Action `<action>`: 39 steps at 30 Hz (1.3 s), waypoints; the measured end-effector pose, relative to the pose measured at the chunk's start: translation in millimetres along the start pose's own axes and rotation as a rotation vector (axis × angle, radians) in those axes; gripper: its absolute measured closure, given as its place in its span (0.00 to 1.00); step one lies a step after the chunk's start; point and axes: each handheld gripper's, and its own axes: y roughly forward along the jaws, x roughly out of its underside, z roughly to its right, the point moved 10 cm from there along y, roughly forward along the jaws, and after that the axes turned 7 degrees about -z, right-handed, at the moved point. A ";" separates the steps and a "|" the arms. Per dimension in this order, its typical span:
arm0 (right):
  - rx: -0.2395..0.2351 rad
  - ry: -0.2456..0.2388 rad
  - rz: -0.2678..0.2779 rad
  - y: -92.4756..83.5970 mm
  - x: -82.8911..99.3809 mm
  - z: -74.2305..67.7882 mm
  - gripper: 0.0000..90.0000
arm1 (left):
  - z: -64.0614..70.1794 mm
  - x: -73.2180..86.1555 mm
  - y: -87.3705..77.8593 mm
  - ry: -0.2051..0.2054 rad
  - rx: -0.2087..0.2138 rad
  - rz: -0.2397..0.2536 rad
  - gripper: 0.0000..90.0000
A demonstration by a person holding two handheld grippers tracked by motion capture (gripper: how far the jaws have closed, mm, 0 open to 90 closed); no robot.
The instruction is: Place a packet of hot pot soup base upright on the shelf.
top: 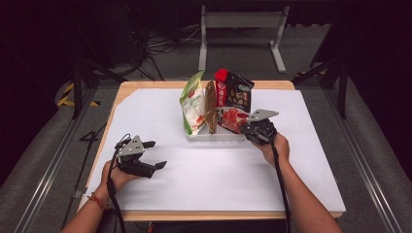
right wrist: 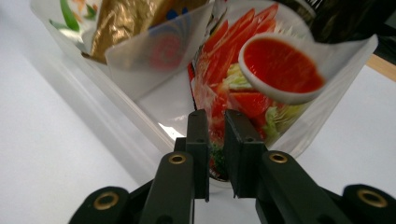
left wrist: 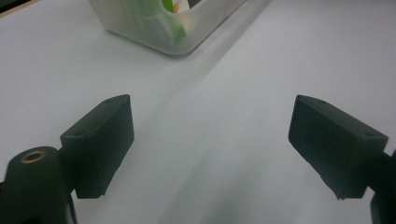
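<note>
Right gripper view shows your right gripper [right wrist: 217, 154] nearly closed, a narrow gap left between the jaws, which sit at the near wall of the clear bin [right wrist: 140, 65], with the red snack packet [right wrist: 243, 84] just behind; I cannot tell whether the pads press it. Your left gripper [top: 154, 154] is spread wide and empty over bare white table [top: 218, 170], well left of the bin.
</note>
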 end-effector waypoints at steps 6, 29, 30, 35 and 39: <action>-0.032 0.005 0.053 -8.7 -8.8 -3.8 0.85 | -2.2 1.9 0.6 0.001 0.001 -0.004 0.17; -0.050 -0.034 0.123 -40.9 -8.9 -14.6 0.73 | -4.5 9.8 0.1 -0.011 -0.015 -0.028 0.16; -0.048 -0.037 0.122 -42.5 -6.8 -14.6 0.72 | -4.3 9.7 0.1 -0.011 -0.017 -0.028 0.16; -0.054 -0.059 0.114 -50.2 5.9 -16.9 0.70 | -2.9 7.5 -1.2 0.000 -0.033 -0.029 0.16; -0.045 -0.063 0.114 -59.5 14.5 -16.4 0.69 | 0.0 4.9 2.0 0.009 -0.028 -0.033 0.17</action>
